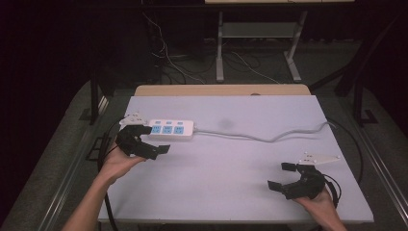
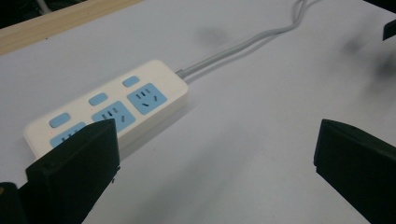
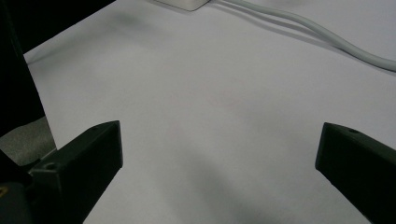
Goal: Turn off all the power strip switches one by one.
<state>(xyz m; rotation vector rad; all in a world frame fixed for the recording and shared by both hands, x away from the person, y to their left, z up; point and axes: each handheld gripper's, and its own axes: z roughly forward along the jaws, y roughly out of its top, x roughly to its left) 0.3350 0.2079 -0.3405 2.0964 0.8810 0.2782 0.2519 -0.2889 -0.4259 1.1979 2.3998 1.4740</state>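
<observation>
- The white table (image 1: 250,163) takes up most of what I see from above, with a wooden edge (image 1: 221,90) along its far side.
- A grey cord (image 1: 269,137) runs from the power strip toward 3 o'clock and curves off the table's right edge.
- The white power strip (image 1: 168,129), with three blue sockets and three blue buttons, lies toward 10 o'clock on the table.
- The left gripper (image 1: 153,139) sits at 9 o'clock, just beside the strip's near left end; its jaws are spread wide, nothing between them.
- The right gripper (image 1: 283,175) rests at 4 o'clock, well apart from the strip, jaws likewise spread over bare tabletop.
</observation>
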